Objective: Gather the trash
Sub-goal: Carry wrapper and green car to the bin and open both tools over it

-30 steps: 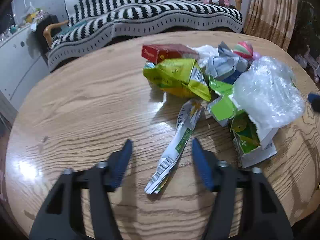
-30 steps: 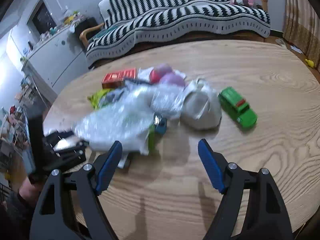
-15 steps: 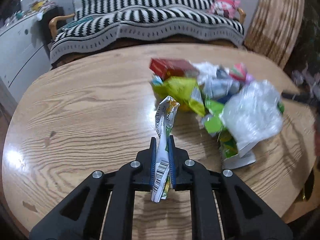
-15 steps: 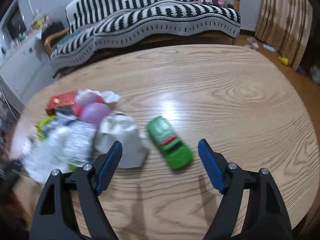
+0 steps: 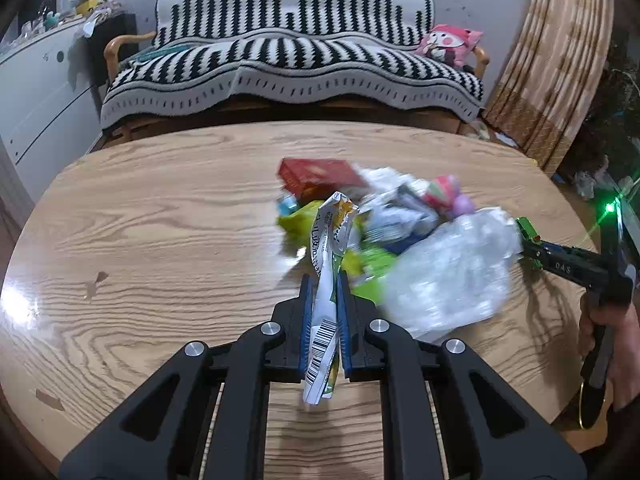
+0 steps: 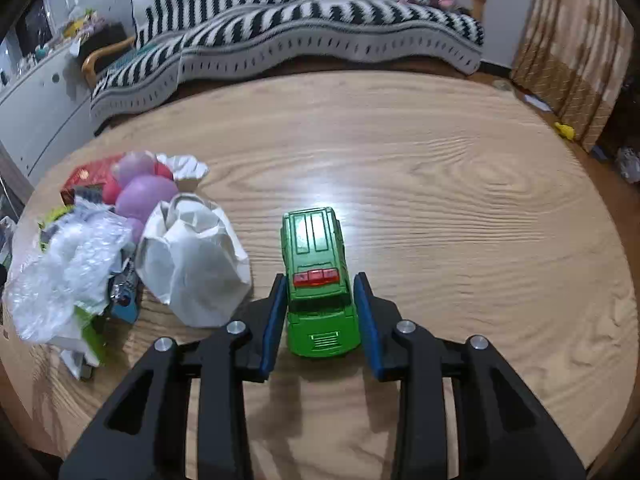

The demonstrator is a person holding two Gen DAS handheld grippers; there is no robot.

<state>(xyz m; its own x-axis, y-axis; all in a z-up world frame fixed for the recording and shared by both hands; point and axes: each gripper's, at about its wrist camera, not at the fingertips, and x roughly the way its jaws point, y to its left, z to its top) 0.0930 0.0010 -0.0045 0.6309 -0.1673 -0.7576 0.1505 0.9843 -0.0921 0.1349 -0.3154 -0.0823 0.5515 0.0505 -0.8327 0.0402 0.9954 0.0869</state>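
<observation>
Left wrist view: the left gripper [image 5: 323, 312] is clamped on a long white-and-green wrapper [image 5: 326, 280], barcode end hanging below the pads, the crumpled top standing up above them, clear of the wooden table [image 5: 160, 240]. The trash pile [image 5: 380, 216] lies just beyond and to the right — a red box [image 5: 316, 174] at its far side, a clear plastic bag [image 5: 448, 276] at its near right. To the left of the gripper the tabletop is bare wood out to the rounded edge. At far right a hand [image 5: 616, 344] carries the other tool near the table's right edge.

Right wrist view: the right gripper [image 6: 320, 316] straddles a green toy car [image 6: 318, 276]; its jaws are closing, the car's near half between the blue pads, which stand just beside its flanks — contact cannot be confirmed. A crumpled white paper bag [image 6: 192, 268] sits close to the left finger, with the pile further left, near the table's left edge. Right of and beyond the car the table [image 6: 480, 200] is open to its far rim, the striped sofa [image 6: 300, 32] behind
</observation>
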